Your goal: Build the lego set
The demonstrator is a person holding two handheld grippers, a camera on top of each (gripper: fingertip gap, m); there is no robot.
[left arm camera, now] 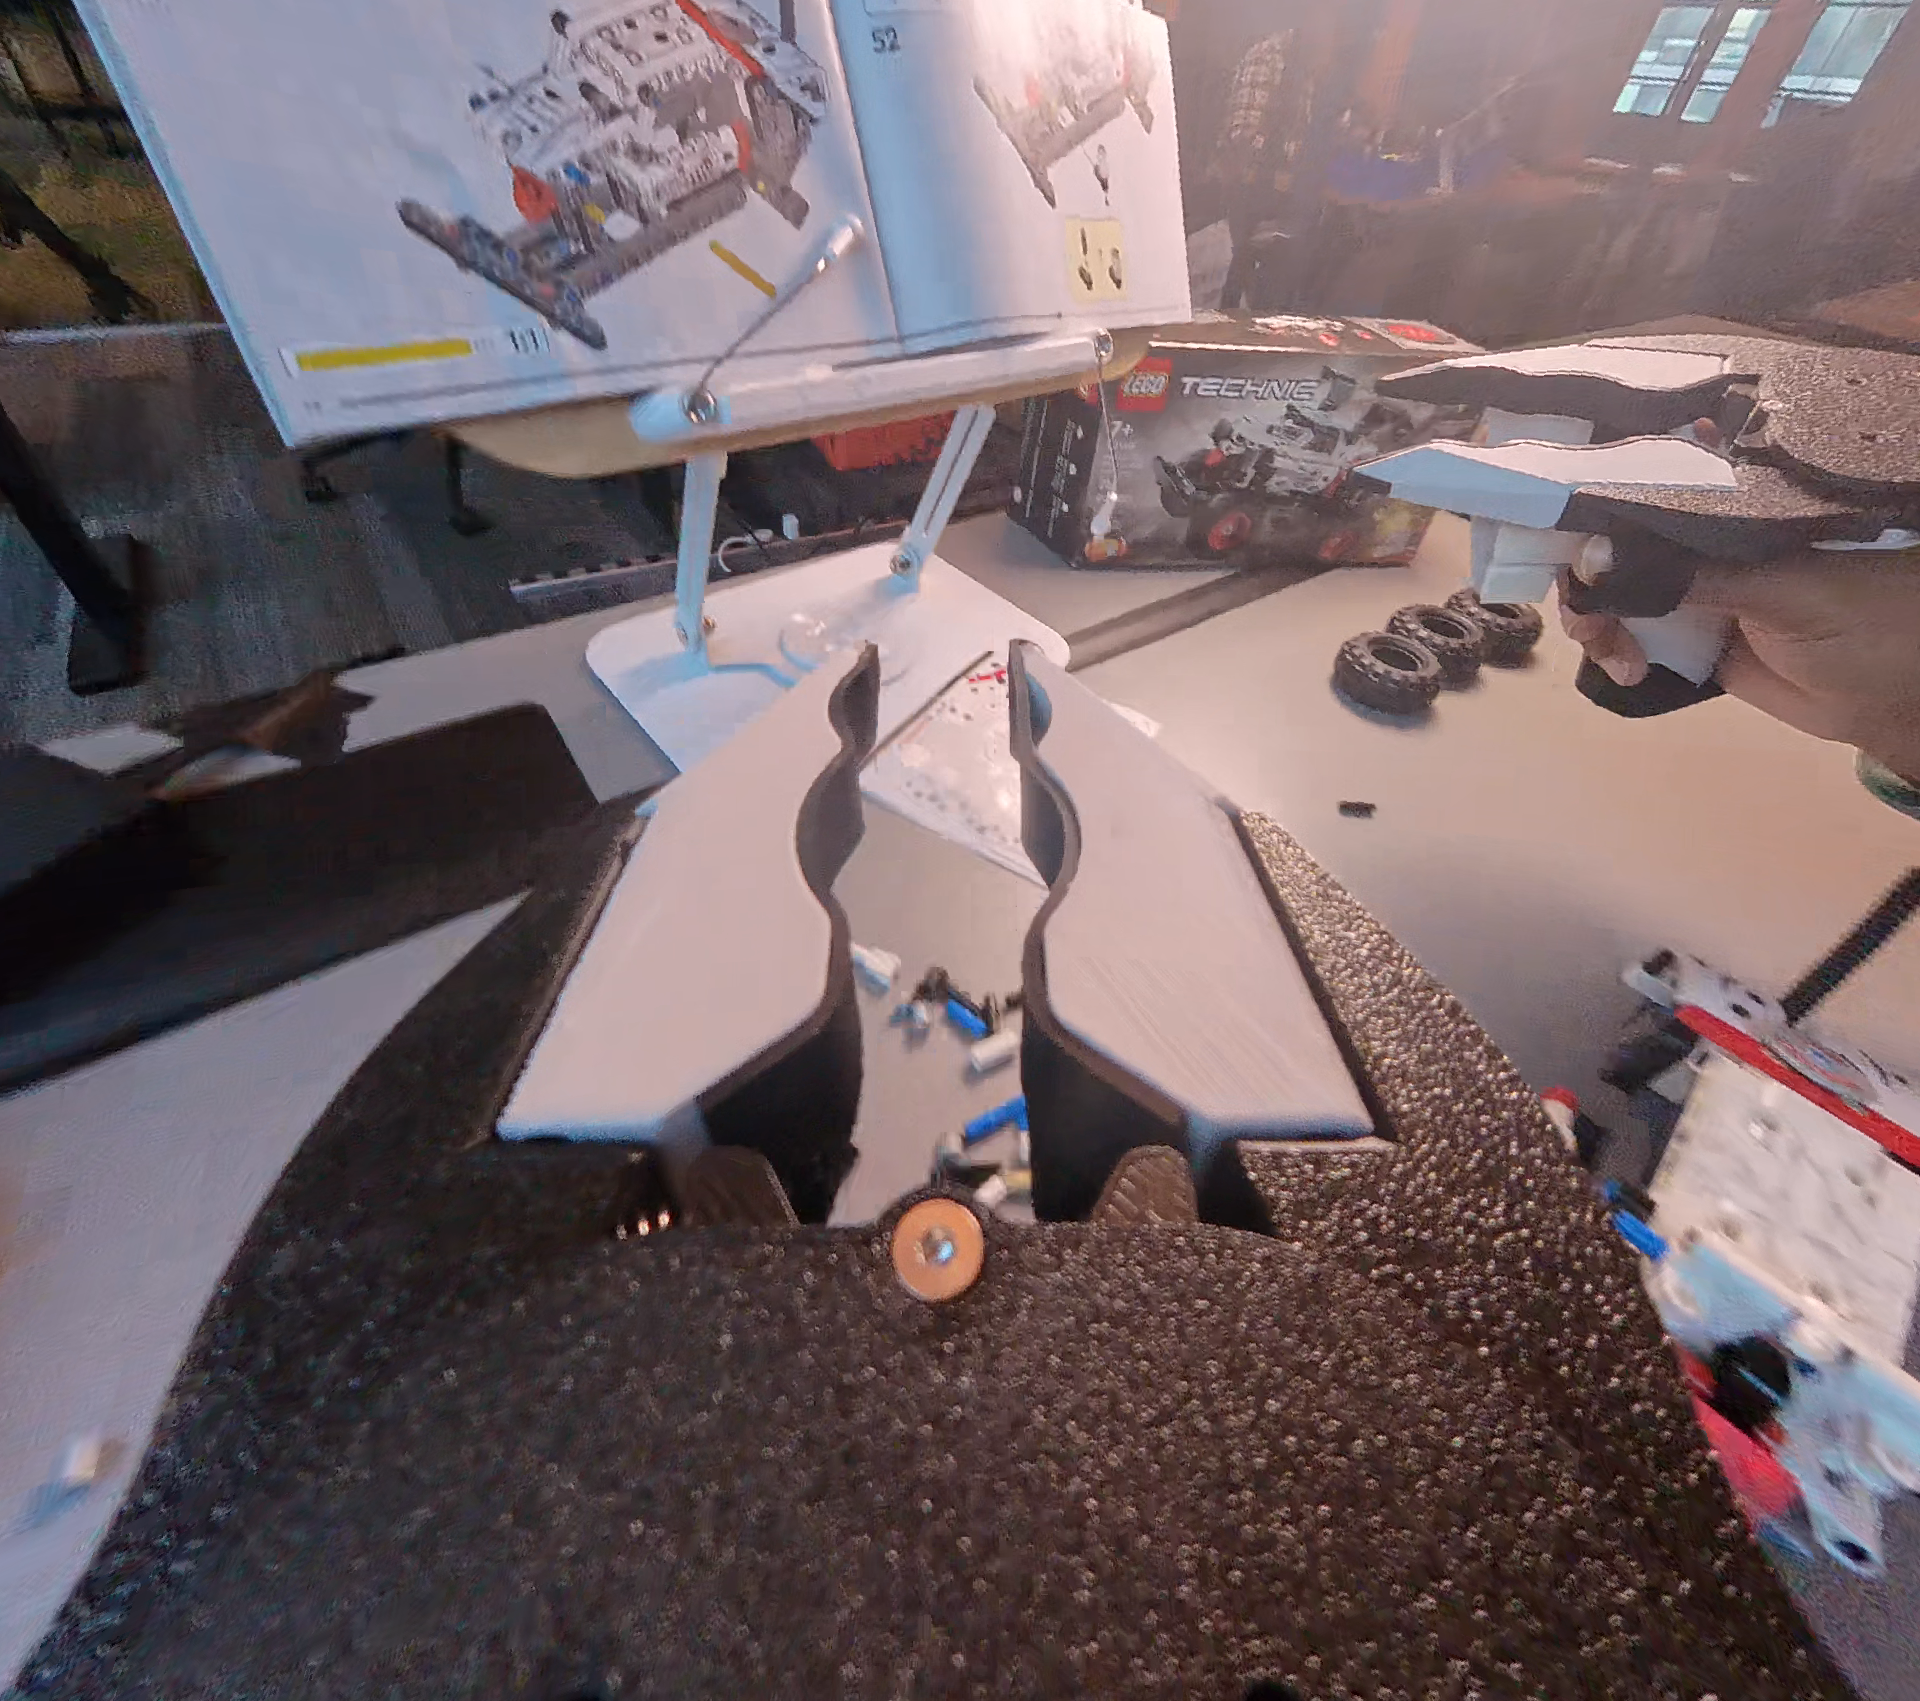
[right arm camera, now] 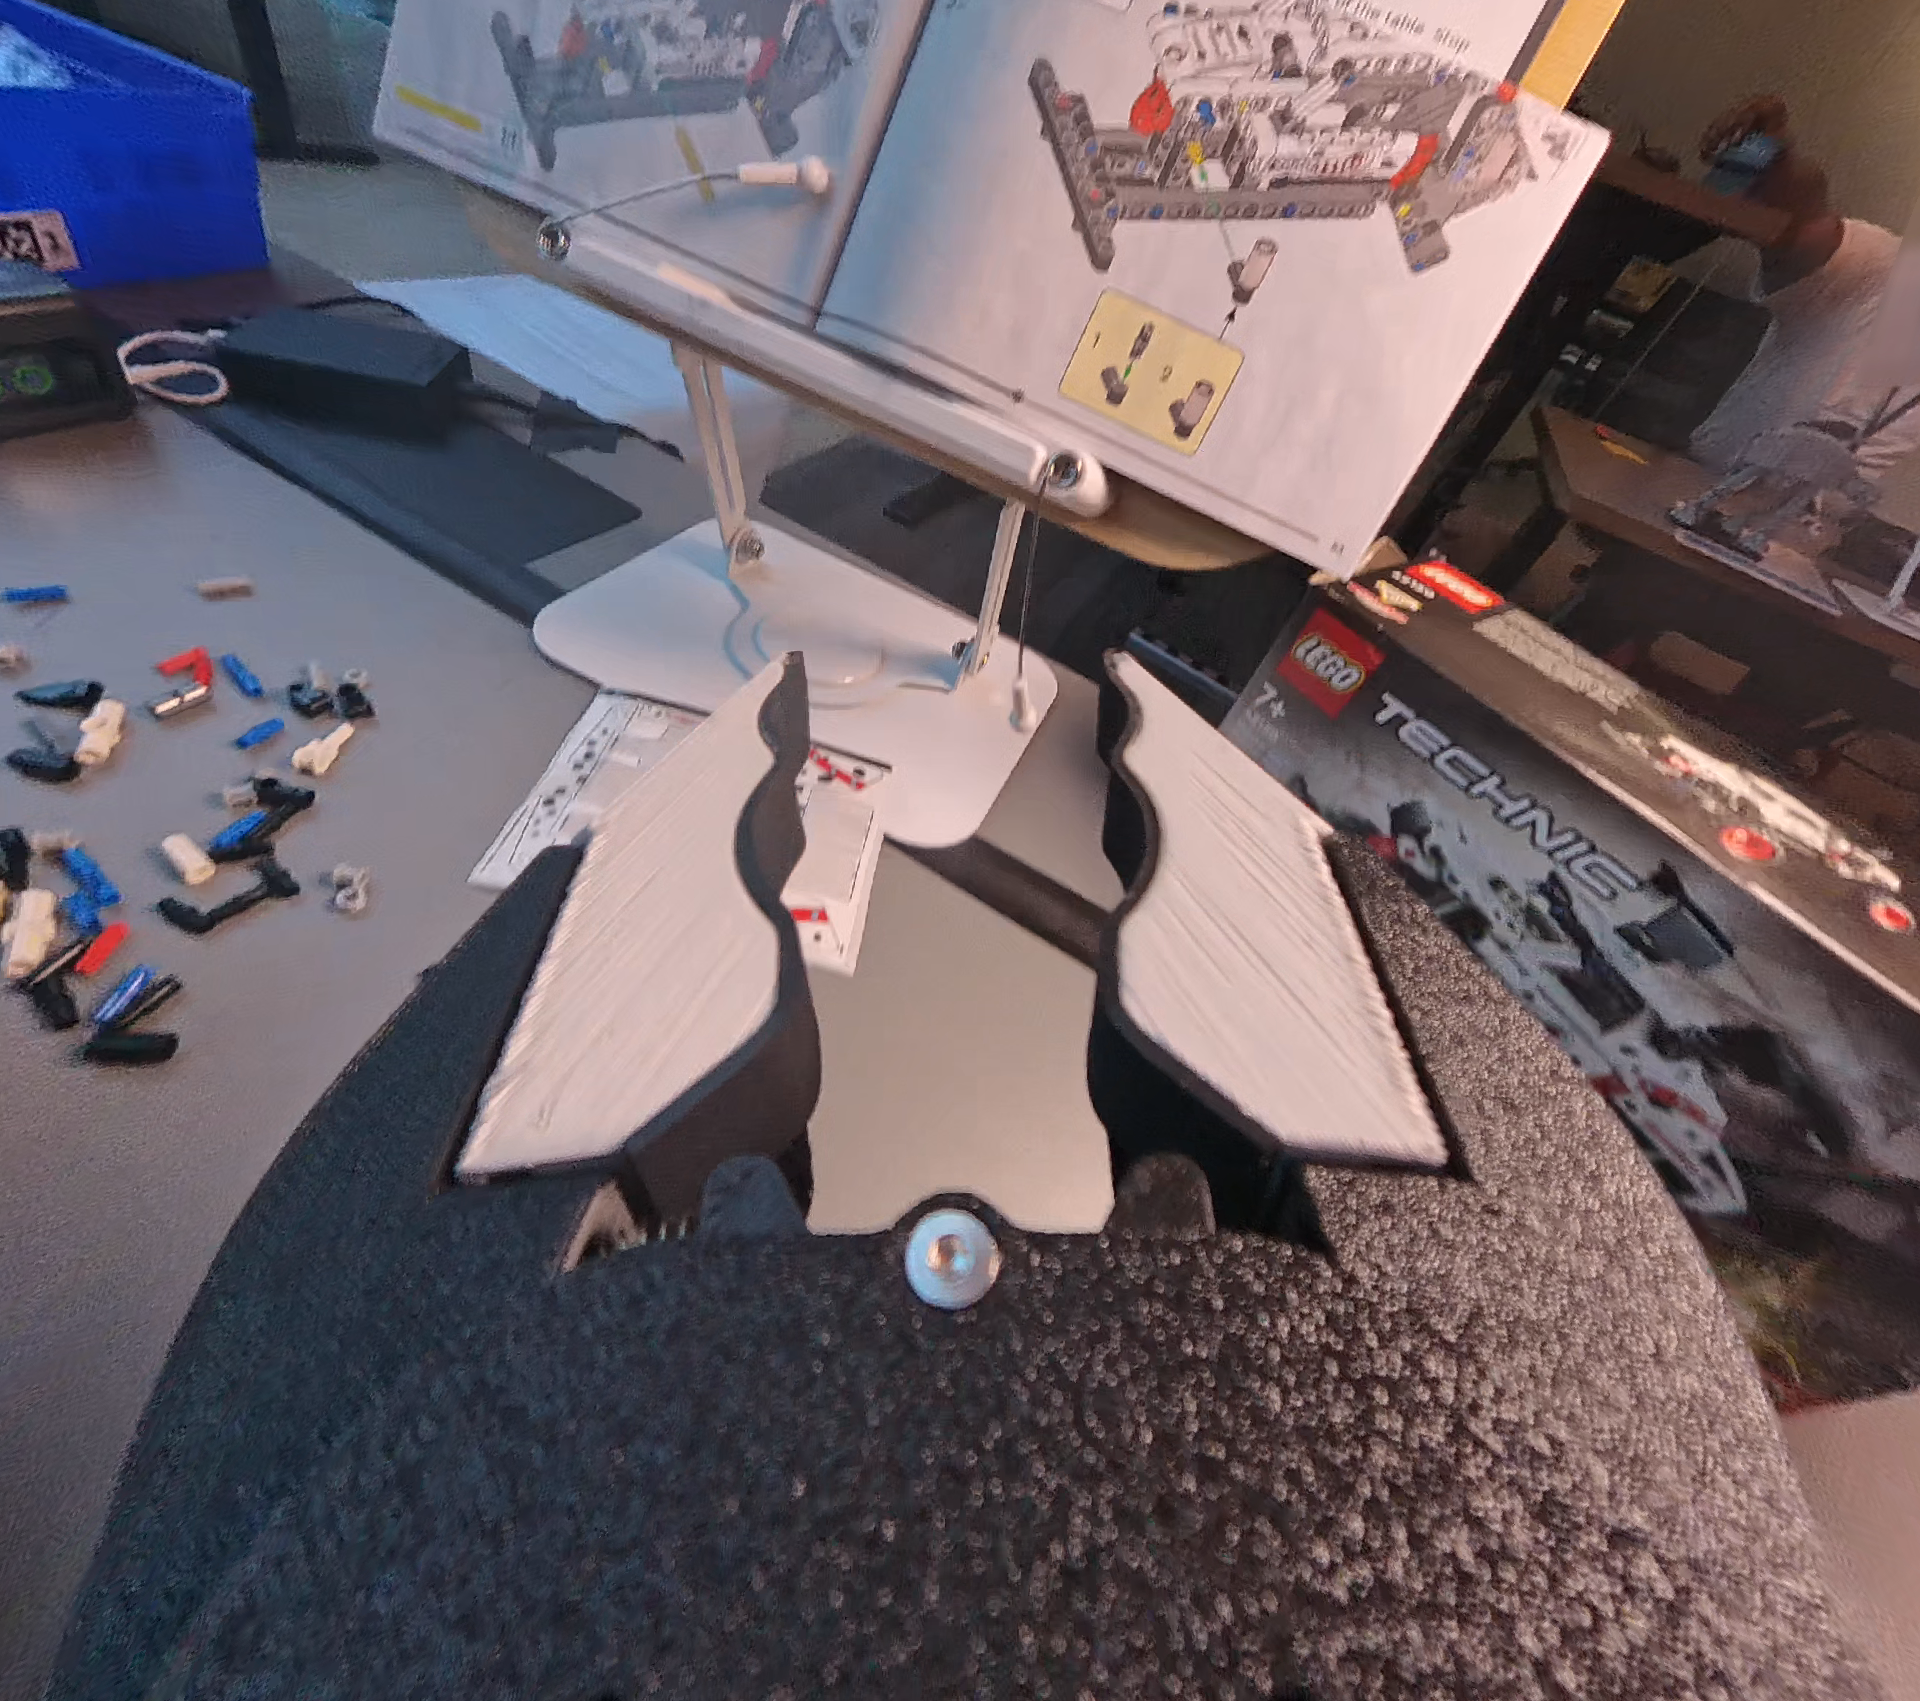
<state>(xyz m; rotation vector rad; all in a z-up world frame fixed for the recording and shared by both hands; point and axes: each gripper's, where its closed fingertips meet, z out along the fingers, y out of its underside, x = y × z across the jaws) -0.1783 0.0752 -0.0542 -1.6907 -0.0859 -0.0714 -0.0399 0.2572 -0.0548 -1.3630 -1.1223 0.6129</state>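
Both tools face the open booklet (right arm camera: 987, 124) at upper centre — a reading pause, I judge. Left tool (left arm camera: 943, 675) narrowly parted, right tool (right arm camera: 951, 685) wide, both empty. Next: fetch a pin from the loose pieces (right arm camera: 156, 820) at left — the model (left arm camera: 1787, 1236) lies lower right.

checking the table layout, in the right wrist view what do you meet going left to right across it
blue bin → loose lego pieces → black power adapter → white book stand base → lego box
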